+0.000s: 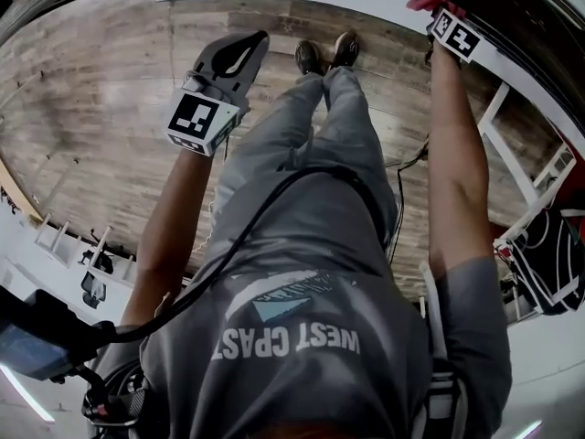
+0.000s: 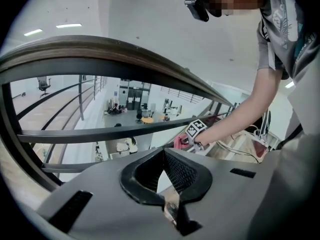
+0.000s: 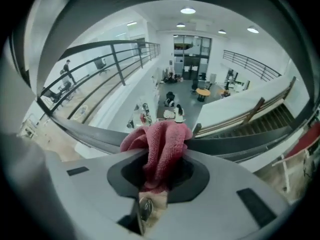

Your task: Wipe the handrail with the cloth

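The handrail (image 2: 100, 49) arcs across the left gripper view as a brown-topped, dark-sided band. It crosses the right gripper view as a dark bar (image 3: 85, 131). My right gripper (image 3: 160, 156) is shut on a bunched red cloth (image 3: 159, 139), which presses on the rail. The head view places that gripper (image 1: 437, 12) and cloth (image 1: 428, 1) at the top right, on the rail's curve. My left gripper (image 1: 259, 37) hovers over the wooden floor, away from the rail, its jaws closed with nothing in them (image 2: 163, 154). From there, the right gripper's marker cube (image 2: 196, 129) shows at the rail.
Under the handrail run dark lower rails (image 2: 100, 133) and posts. Beyond it is a drop to a lower floor with desks and people (image 3: 172, 111). The person's legs and shoes (image 1: 327, 55) stand on the wooden floor (image 1: 91, 108). A black cable (image 1: 402, 167) hangs beside them, and white frames (image 1: 539, 190) stand on the right.
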A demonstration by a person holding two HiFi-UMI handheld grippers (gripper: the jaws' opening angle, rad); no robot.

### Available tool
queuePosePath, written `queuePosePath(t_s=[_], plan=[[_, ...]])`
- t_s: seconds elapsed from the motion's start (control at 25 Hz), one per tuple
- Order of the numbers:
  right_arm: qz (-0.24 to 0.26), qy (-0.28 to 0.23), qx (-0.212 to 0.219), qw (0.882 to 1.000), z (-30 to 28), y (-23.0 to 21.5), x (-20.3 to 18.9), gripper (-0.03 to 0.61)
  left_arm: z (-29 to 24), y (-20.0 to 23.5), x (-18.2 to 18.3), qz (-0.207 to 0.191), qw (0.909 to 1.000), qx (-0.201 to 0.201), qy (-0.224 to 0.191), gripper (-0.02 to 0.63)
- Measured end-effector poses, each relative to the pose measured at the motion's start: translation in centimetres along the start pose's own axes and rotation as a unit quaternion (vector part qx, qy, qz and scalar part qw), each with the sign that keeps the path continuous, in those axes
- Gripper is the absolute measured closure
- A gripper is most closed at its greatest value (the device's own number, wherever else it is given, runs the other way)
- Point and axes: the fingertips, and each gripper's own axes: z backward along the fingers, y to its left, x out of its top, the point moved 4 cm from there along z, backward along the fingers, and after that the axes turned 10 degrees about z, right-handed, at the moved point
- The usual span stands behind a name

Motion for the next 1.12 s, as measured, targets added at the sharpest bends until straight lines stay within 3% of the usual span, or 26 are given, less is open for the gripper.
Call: queuePosePath(t_s=[0.2, 0.36, 0.44, 0.52, 0.64, 0.72, 0.8, 0.92, 1.04, 1.12], plan=[[0.073, -0.022, 0.094, 0.993, -0.8, 9.0, 2.5, 0.508, -0.1, -0.9, -0.3, -0.008, 0.9998, -0.017, 0.005, 0.606], [0.085, -0.014, 0.133, 0.987, -0.7, 12.0, 3.3, 0.508, 0.8, -0.3, -0.1, -0.014, 0.9997, -0.018, 0.007, 0.607], [0.090, -0.006, 0.121, 0.989, -0.3, 10.1, 3.5, 0.508, 0.9, -0.1, 0.0, -0.020, 0.9996, -0.019, 0.002, 0.607], [0.086, 0.011, 0.084, 0.993, 0.1, 5.3, 3.0, 0.508, 0.7, -0.2, 0.5, -0.022, 0.9996, -0.018, -0.008, 0.607], [0.040, 0.055, 0.019, 0.997, 0.8, -2.9, -0.3, 0.508, 1.0, 0.0, 0.8, -0.025, 0.9996, -0.013, -0.008, 0.607], [0.027, 0.054, -0.014, 0.998, 1.3, -6.3, -1.0, 0.508, 0.9, 0.4, 0.7, -0.018, 0.9998, -0.007, -0.007, 0.607], [0.050, 0.034, 0.002, 0.998, 0.8, -5.5, -0.3, 0.508, 0.2, 0.0, 0.2, -0.010, 0.9999, 0.000, 0.003, 0.607], [0.101, 0.005, 0.078, 0.992, -0.1, -2.0, 0.2, 0.508, -2.7, -4.3, -0.4, -0.011, 0.9997, 0.011, 0.019, 0.607], [0.105, -0.010, 0.116, 0.988, 0.2, -3.8, 0.4, 0.508, -6.7, -9.6, 0.8, -0.010, 0.9997, 0.012, 0.021, 0.607], [0.089, -0.015, 0.120, 0.989, 0.2, -7.4, -0.2, 0.508, -8.9, -12.3, 2.2, -0.021, 0.9996, 0.006, 0.017, 0.607]])
